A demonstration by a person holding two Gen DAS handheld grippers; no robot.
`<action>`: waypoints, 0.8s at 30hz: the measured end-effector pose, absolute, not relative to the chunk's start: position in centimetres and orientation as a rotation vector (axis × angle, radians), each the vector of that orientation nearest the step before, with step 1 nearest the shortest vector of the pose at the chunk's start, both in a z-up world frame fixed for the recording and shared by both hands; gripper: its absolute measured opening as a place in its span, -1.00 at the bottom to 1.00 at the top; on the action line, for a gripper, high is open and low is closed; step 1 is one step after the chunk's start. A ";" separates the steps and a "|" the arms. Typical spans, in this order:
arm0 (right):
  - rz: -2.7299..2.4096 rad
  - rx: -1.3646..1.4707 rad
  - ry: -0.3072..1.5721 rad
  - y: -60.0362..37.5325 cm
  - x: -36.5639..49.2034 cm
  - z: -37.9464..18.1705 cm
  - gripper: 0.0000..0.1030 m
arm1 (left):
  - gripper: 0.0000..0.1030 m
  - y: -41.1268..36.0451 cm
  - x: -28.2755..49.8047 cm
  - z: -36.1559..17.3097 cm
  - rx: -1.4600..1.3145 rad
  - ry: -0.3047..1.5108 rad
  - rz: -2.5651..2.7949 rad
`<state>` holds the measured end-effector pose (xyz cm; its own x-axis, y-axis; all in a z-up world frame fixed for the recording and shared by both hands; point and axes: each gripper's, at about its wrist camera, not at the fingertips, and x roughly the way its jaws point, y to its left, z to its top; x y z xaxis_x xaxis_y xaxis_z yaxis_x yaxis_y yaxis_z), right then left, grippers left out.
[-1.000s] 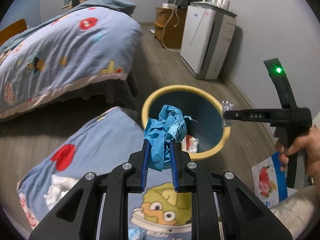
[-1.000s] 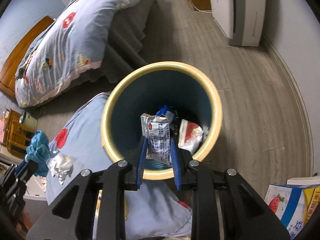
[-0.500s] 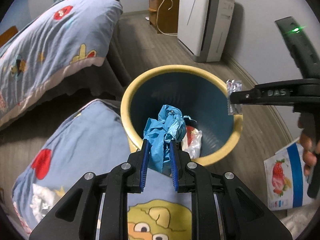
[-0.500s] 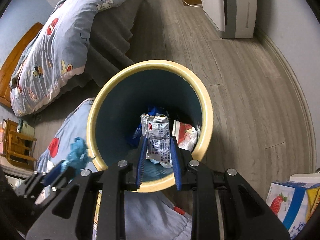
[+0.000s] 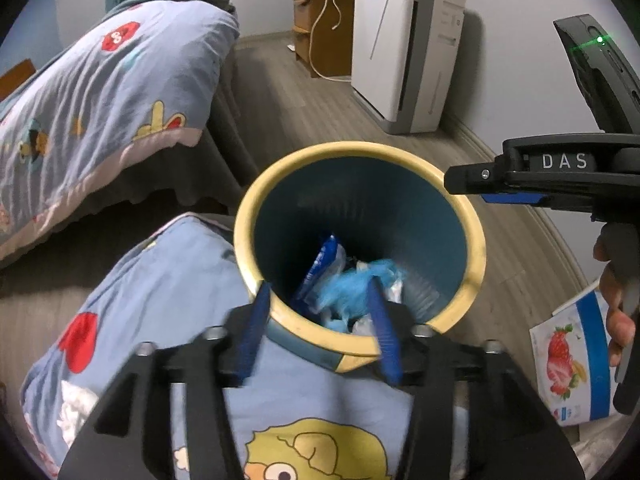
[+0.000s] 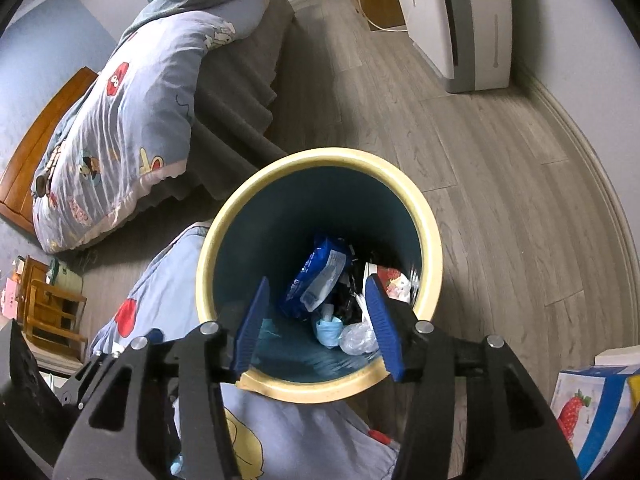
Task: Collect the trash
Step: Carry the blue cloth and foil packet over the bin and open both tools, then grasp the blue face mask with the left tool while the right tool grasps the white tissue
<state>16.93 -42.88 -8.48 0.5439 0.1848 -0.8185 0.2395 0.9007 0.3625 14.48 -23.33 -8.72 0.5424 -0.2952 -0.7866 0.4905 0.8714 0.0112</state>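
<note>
Blue crumpled wad (image 5: 356, 284) (left view only) falling into yellow-rimmed bin (image 6: 428, 216); both grippers' fingers (image 6: 380, 320) opening, empty

Matt plastic bin (image 6: 430, 236), wood-plank floor (image 6: 500, 168)

Dim, even indoor light; soft shadows under the bed (image 5: 168, 184); strong fisheye bending and black corners; blue glove (image 5: 356, 284) motion-blurred.

I see a grey wood floor (image 6: 500, 168) and pale walls (image 5: 516, 8). A bed (image 5: 100, 92) has a blue cartoon blanket. A white machine (image 5: 408, 60) stands beside a brown cabinet (image 5: 320, 32).
</note>
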 end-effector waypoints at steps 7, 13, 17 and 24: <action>-0.043 0.451 1.007 -42.4 17.0 -8.1 0.20 | 0.28 -22.5 14.5 -8.2 0.240 0.874 -0.444; -0.045 0.414 1.001 -41.5 16.9 -7.3 0.66 | 0.58 -21.2 13.8 -7.5 0.256 0.854 -0.425; -0.050 0.400 1.001 -40.6 17.0 -6.5 0.89 | 0.73 -19.5 12.9 -7.0 0.263 0.846 -0.398; -0.026 0.349 1.030 -37.5 17.1 -5.5 0.89 | 0.80 -14.6 11.1 -6.5 0.266 0.867 -0.350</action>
<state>17.06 -37.54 -5.50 0.5195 0.1412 -0.8427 0.1838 0.9447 0.2716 11.07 -14.58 -6.46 0.5958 -0.1909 -0.7801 0.4044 0.9106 0.0860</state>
